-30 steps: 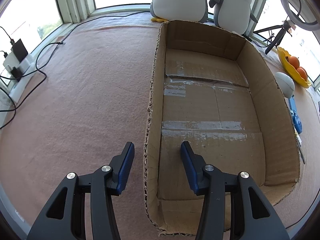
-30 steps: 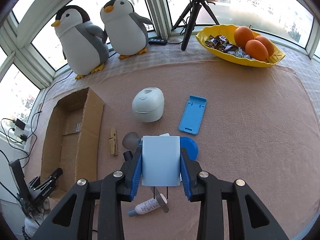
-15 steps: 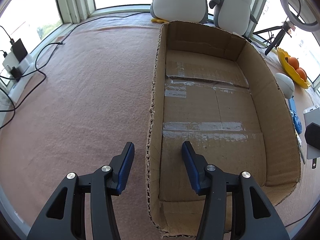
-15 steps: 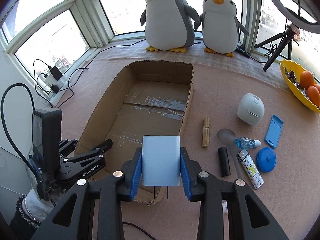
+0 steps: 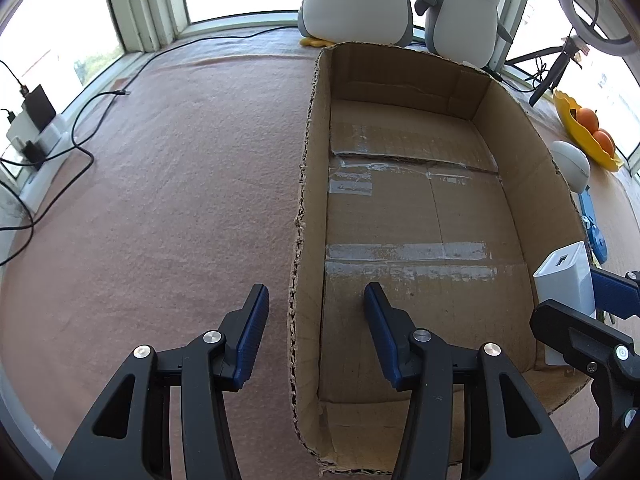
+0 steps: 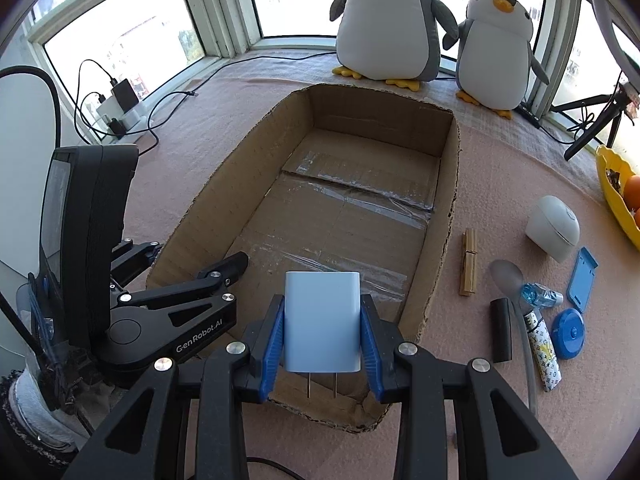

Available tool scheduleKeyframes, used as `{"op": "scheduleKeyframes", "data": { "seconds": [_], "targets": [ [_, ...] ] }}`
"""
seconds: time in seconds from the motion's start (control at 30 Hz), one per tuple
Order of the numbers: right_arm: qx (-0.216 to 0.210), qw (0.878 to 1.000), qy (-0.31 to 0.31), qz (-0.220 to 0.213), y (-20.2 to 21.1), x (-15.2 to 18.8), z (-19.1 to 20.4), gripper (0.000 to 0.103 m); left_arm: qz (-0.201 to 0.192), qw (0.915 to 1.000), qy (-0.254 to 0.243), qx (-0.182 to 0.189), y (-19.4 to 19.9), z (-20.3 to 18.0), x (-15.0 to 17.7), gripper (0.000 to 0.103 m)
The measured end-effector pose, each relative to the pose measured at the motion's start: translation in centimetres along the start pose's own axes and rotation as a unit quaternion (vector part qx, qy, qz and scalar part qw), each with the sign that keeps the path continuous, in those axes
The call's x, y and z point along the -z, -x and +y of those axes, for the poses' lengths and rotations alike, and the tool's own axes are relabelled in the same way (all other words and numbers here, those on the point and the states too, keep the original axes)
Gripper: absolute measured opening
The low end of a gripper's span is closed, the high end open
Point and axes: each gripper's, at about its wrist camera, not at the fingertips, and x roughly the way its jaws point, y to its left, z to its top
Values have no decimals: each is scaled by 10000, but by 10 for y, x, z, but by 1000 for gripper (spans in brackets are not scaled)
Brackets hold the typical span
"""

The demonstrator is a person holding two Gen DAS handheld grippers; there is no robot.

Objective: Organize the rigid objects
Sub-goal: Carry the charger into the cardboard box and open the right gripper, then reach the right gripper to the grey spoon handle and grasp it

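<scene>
Here, at lower left of the right wrist view, my left gripper [image 6: 200, 264] straddles the cardboard box's [image 6: 448, 216] wall, fingers spread and not pressing it. Lower centre, my right gripper [image 6: 322, 332] pinches the white charger [image 6: 322, 320] over the box's near edge.

2 plush penguins [image 6: 432, 28], fruit bowl [image 5: 582, 132]

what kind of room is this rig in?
Probably a home bay-window nook, not a lab: pink carpet meeting the windows, plush penguins on the ledge, a yellow fruit bowl.
</scene>
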Motion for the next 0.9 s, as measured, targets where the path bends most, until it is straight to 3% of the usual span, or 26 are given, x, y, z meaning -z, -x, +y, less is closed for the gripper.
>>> {"op": "scheduleKeyframes", "data": {
  "seconds": [0.1, 0.23, 0.57, 0.7, 0.9],
  "targets": [
    [28, 10000, 11, -32, 0, -1, 1, 32, -1, 10000, 0, -3, 0, 0, 0, 50],
    [14, 10000, 12, -67, 2, -2, 1, 47, -2, 10000, -8, -10, 0, 0, 0, 50],
    [-328, 9986, -272, -324, 26, 0, -15, 47, -6, 10000, -24, -30, 1, 0, 0, 50],
    [-469, 9963, -498, -525, 43, 4, -37, 47, -7, 10000, -32, -36, 1, 0, 0, 50],
    [-319, 9950, -741, -594, 61, 18, -81, 47, -7, 10000, -30, -38, 1, 0, 0, 50]
  ]
}}
